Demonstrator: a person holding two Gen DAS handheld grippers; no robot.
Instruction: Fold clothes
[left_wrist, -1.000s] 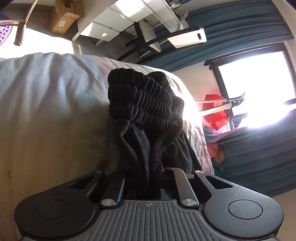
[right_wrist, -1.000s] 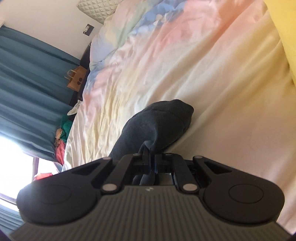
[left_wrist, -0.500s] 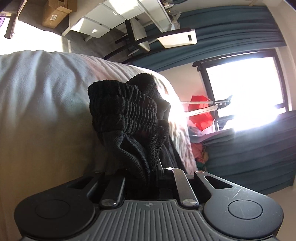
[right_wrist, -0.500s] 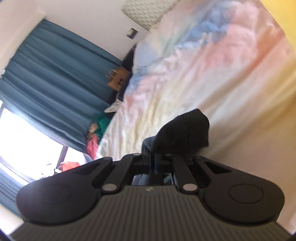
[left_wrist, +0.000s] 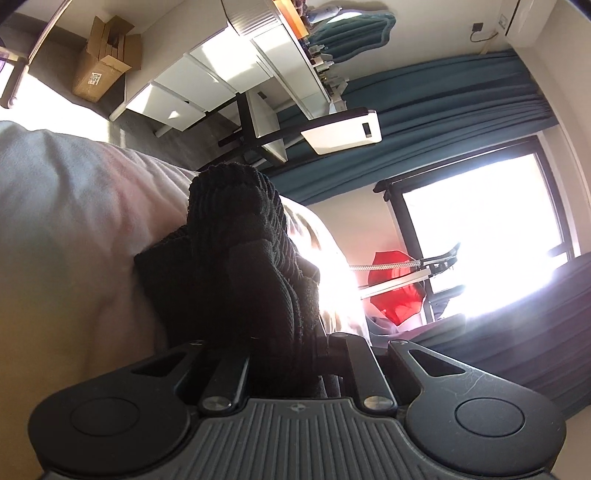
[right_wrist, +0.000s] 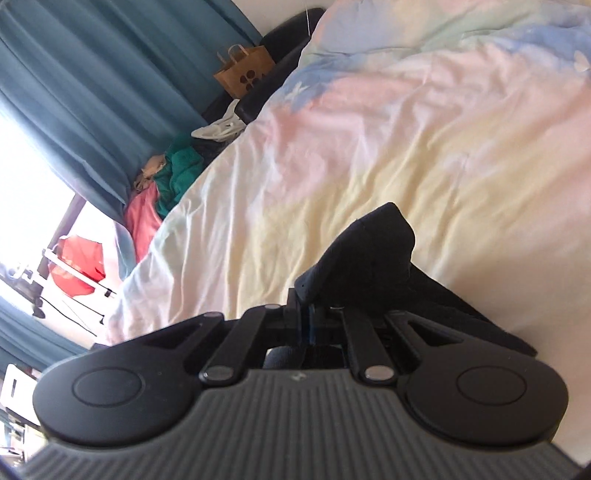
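Note:
A black garment (left_wrist: 243, 236) with a ribbed knit band rises bunched from my left gripper (left_wrist: 314, 343), which is shut on it above the pale bed cover (left_wrist: 74, 221); the cloth hides its fingertips. In the right wrist view another part of the black garment (right_wrist: 373, 251) stands up in a fold over the pastel duvet (right_wrist: 369, 147). My right gripper (right_wrist: 306, 306) has a thin edge of that cloth pinched between its fingers, and its jaws are opening slightly.
Off the bed's side stand a white drawer unit (left_wrist: 207, 81), a cardboard box (left_wrist: 103, 66), teal curtains (left_wrist: 424, 110) and a bright window with a red cloth (left_wrist: 395, 291). Beside the bed sit a paper bag (right_wrist: 245, 74) and a pile of clothes (right_wrist: 173, 177).
My right gripper has swung across the bed and rolled, carrying its end of the garment; curtains and window came into view. My left gripper shifted, and the ribbed band now stands more upright.

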